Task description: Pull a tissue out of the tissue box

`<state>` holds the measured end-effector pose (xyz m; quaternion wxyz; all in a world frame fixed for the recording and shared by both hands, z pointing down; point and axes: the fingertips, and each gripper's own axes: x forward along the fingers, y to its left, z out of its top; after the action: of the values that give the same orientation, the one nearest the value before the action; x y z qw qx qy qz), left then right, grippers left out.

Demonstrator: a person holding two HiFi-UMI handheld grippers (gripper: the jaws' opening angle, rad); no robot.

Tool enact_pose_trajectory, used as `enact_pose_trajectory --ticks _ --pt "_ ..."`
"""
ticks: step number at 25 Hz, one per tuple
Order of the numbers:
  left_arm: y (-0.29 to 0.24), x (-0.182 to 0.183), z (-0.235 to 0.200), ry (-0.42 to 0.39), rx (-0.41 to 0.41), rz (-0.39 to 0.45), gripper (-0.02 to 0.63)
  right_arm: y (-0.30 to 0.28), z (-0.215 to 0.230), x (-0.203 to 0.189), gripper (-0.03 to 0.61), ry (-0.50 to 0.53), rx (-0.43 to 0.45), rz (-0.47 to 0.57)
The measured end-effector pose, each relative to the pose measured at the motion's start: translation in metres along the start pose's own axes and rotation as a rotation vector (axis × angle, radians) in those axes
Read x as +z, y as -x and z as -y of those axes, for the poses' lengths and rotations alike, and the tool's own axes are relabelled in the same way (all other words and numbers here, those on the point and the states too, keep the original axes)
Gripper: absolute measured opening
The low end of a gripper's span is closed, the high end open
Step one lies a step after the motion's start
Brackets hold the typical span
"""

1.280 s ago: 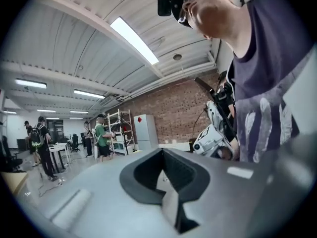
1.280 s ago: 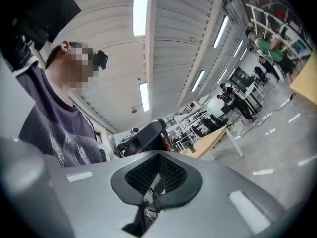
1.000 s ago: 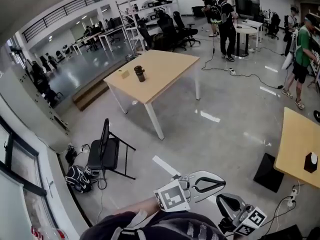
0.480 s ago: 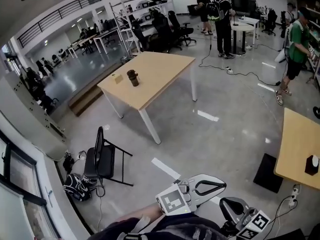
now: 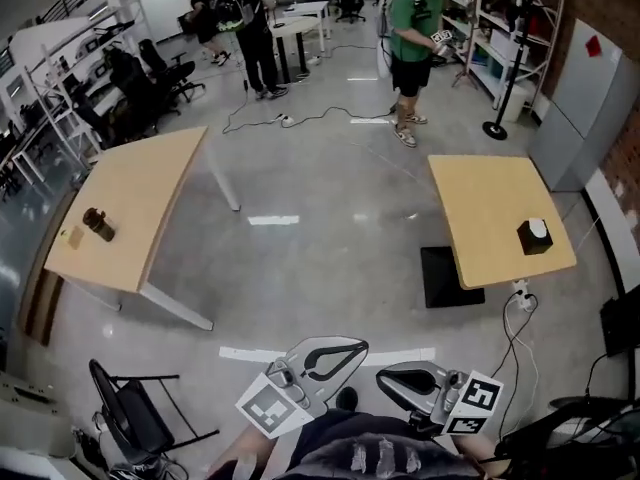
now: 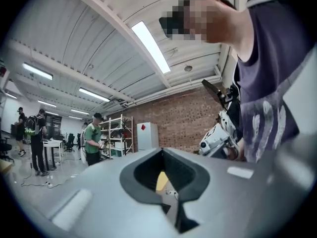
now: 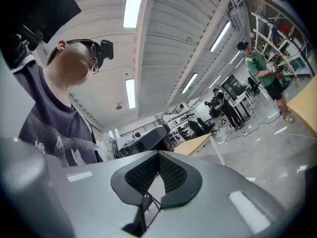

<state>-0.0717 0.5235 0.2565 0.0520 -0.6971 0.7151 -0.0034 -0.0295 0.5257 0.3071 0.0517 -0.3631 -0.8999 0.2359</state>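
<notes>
The view has swung round since the earlier frames. The counter (image 5: 495, 208) that bears the tissue box (image 5: 534, 236) was cut off at the right edge and now lies whole at right of centre. The other counter (image 5: 130, 208), with its dark cup (image 5: 97, 224), has slid from the middle to the far left. Both tools have stayed low at the bottom of the head view.

The tissue box is a small black box standing upright near the counter's right rim, its opening facing up with a white tissue (image 5: 539, 227) showing at the top. It looks close to cubic, so no long axis can be made out. It is well apart from both tools, with bare floor between.

The left hand-held gripper (image 5: 355, 348) has its jaws brought together. Only the moulded hole behind the tips stays open, and a far-off strip of yellow counter shows through it in the left gripper view. The right hand-held gripper (image 5: 392, 379) is likewise closed tip to tip. Neither touches anything.

Each tool carries a cube with black-and-white square markers, one (image 5: 268, 408) on the left and one (image 5: 472, 404) on the right. A red mark (image 5: 594, 47) sits on a grey cabinet (image 5: 580, 98) at upper right, too small to read. A person in a green shirt (image 5: 412, 28) stands beyond the counter.
</notes>
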Motion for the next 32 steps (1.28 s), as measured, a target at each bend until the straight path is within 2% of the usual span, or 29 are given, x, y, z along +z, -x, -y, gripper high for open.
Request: enact_pose_trajectory --ticks 4,8,13,19,25,29,32 --pt "-0.011 -0.006 -0.022 0.004 -0.075 0.025 0.002 -0.006 0.023 0.008 0.0 0.017 -0.098 0.025" --pt "-0.009 -0.015 -0.042 0.04 -0.129 0.044 0.002 -0.024 0.035 0.009 0.0 0.045 -0.154 0.016" --pt "-0.002 -0.015 -0.065 0.075 -0.156 0.068 0.002 -0.042 0.042 0.016 -0.001 0.101 -0.224 -0.03" --pt "-0.001 -0.025 -0.073 0.098 -0.15 0.06 0.002 -0.056 0.049 0.012 -0.002 0.155 -0.223 -0.102" --pt "0.003 -0.03 -0.078 0.086 -0.097 0.049 0.002 -0.063 0.053 0.005 0.0 0.2 -0.183 -0.154" --pt "-0.006 -0.026 -0.072 0.078 -0.091 0.02 0.002 -0.056 0.055 0.011 -0.002 0.199 -0.159 -0.153" --pt "-0.031 -0.024 -0.066 0.063 -0.11 -0.001 0.002 -0.037 0.065 0.02 -0.002 0.208 -0.172 -0.141"
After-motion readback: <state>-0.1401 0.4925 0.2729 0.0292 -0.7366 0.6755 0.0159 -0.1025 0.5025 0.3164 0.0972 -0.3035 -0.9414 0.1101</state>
